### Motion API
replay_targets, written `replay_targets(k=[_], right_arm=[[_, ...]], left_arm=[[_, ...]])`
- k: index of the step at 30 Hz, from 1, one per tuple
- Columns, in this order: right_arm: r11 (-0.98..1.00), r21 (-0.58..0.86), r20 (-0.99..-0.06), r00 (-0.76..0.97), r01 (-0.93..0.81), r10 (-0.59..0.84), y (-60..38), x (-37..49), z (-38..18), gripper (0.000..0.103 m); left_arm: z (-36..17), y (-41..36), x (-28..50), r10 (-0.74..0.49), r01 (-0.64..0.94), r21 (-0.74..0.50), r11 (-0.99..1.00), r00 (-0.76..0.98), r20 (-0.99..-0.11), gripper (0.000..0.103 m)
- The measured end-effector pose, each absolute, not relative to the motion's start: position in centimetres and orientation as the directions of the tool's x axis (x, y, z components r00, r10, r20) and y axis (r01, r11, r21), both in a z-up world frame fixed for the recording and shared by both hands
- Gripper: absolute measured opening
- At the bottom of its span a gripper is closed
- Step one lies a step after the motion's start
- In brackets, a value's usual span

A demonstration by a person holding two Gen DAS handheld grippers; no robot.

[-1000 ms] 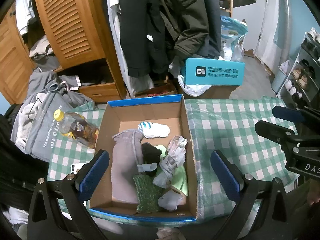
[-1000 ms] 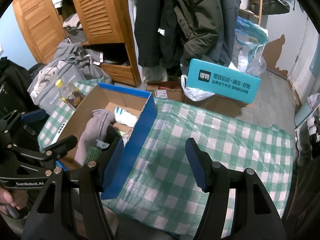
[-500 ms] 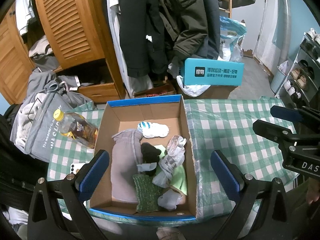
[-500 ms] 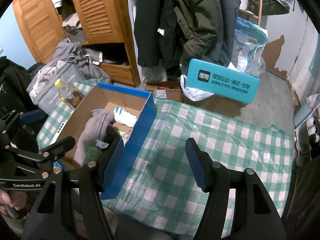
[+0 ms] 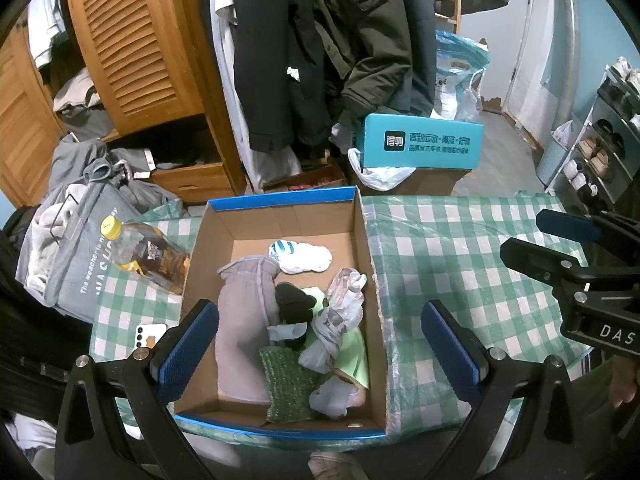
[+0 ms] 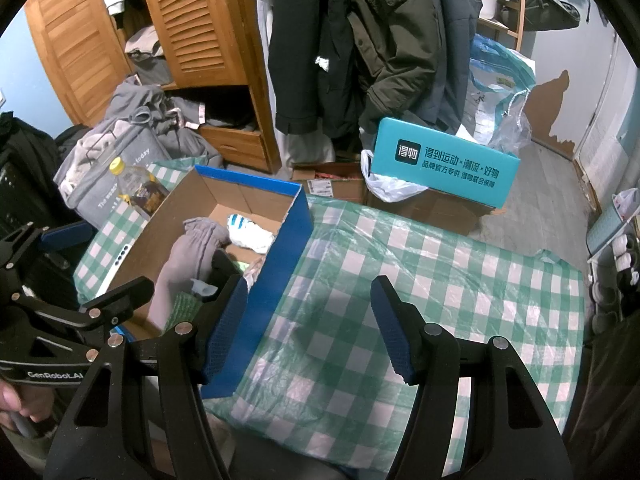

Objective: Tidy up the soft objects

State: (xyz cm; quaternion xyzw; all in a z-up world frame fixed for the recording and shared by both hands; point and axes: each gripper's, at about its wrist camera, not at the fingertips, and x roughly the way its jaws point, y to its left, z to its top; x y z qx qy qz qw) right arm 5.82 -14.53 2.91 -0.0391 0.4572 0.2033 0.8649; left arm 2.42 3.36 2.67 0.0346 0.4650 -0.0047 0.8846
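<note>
Jaws of both the left gripper [image 5: 320, 348] and right gripper [image 6: 308, 322] stand spread wide, holding nothing.

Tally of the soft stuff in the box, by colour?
Grey: 3, a long roll, a twisted bundle, a small piece
Green: 2, a knit, a pale cloth
Black: 1
White with blue stripes: 1
Total: 7 in the box
</note>
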Motion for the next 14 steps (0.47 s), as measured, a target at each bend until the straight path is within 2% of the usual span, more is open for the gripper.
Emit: replay_targets(k=[14], right_arm=[[0.915, 0.118, -0.806, 0.501, -0.385, 0.315, -14.48, 5.79, 2.90, 0.063]], left_arm=[[3.03, 3.20, 2.47, 0.034, 0.042, 0.071, 0.997, 0.573, -0.819, 0.102]])
